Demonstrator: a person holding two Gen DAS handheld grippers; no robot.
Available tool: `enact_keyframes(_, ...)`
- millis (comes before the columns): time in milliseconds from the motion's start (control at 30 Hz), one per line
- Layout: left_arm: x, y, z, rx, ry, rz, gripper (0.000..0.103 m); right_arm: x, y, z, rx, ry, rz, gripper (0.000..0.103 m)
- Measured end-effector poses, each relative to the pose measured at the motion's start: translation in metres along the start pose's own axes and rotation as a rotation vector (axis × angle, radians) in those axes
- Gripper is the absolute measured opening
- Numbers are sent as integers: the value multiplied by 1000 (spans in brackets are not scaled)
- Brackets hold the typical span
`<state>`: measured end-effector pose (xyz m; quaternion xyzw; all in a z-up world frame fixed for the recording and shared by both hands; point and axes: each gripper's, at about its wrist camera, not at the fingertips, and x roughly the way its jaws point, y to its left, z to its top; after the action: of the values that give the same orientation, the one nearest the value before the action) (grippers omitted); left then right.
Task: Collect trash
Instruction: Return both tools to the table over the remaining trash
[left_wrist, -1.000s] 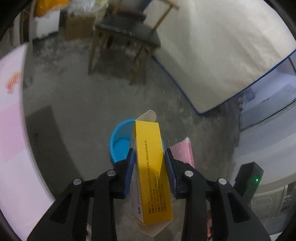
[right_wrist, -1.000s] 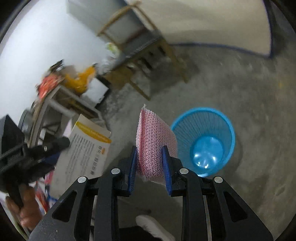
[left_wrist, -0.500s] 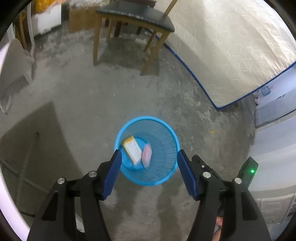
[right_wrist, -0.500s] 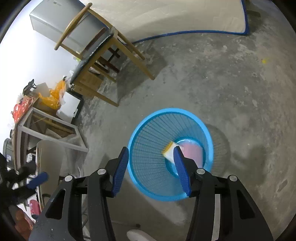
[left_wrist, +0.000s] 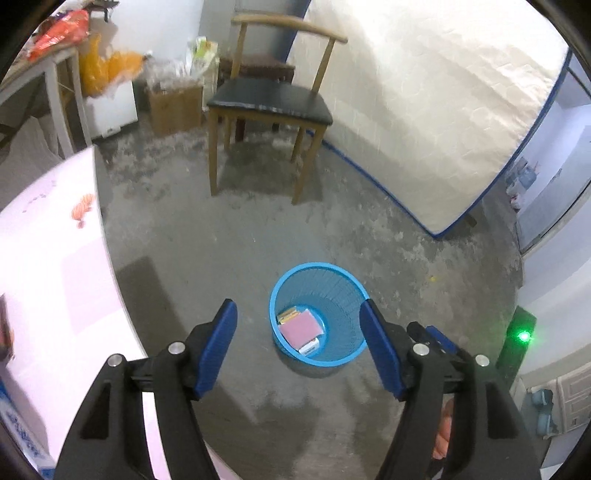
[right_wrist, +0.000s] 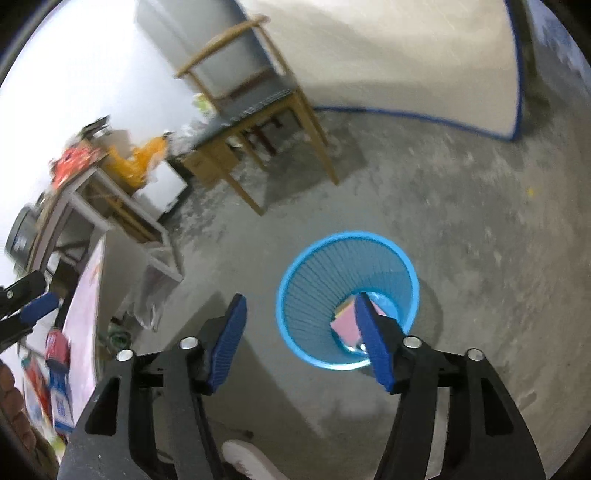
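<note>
On the bare concrete floor (left_wrist: 229, 251), largest first: a white mattress (left_wrist: 424, 110) leans along the wall, blue-edged, well apart from everything else. Near it stands a wooden chair (left_wrist: 269, 99) with a black seat, upright, its back toward the wall. At the left edge curves a pale pink table (left_wrist: 48, 266). Then the blue mesh basket (left_wrist: 347, 291), upright on the floor, mouth facing up, nothing between it and either gripper. Down at its bottom lies a pink sponge (left_wrist: 298, 326), flat, resting over a yellow box (left_wrist: 289, 314) whose long axis runs diagonally from upper left to lower right; the box shows at both ends of the sponge. Left gripper (left_wrist: 298, 319) hovers above the basket, jaws spread wide, nothing between them. Right gripper (right_wrist: 299, 306) likewise gapes empty, its right finger crossing in front of the basket (right_wrist: 314, 266) and hiding part of the sponge (right_wrist: 345, 326).
</note>
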<state>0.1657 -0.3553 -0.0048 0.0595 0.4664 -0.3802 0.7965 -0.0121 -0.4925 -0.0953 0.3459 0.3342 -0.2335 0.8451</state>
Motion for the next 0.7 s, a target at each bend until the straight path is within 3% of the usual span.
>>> enact_keyframes(300,-93,24,-55,-9,-77,-64,82,-62,98,-17,-311,-61,-35,95)
enact_keyframes(433,-139,51,-76,-45,-161,-29,96,-83,144,-23,-401,-93,-8,95)
enact_keyframes(533,-174,81,-96,-93,-220,23,97,-91,169,-29,-427,-103,-3,95)
enact_keyframes(700,-217,138,-134,-206,-260,65,97,-102,211,-45,-518,-123,107,95)
